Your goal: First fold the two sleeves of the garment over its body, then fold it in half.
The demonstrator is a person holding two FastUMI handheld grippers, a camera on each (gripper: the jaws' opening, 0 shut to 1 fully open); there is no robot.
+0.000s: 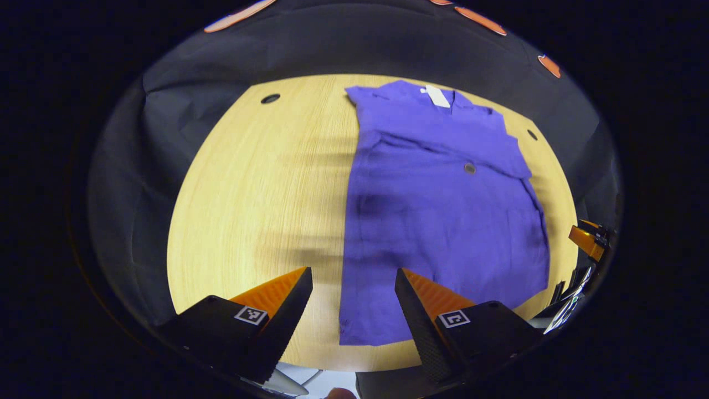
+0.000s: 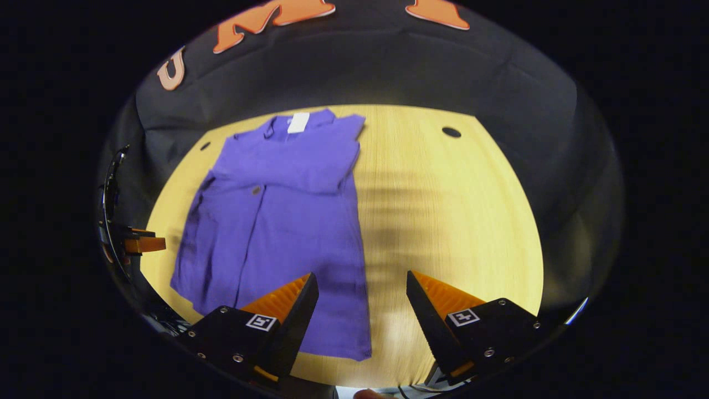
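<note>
Left gripper view: a purple garment [image 1: 443, 221] lies flat on a pale wooden bench [image 1: 260, 194], collar at the far edge, hem at the near edge.
Sleeves: both lie folded across the garment's chest, a white tag [image 2: 298, 122] at its collar.
Left gripper [image 1: 353, 288]: spread wide, holding nothing, above the garment's near left hem corner.
Right gripper [image 2: 363, 293]: spread wide, empty, above the garment's near right hem corner.
Backdrop: black cloth wall [image 2: 388, 72] beyond the garment's collar.
</note>
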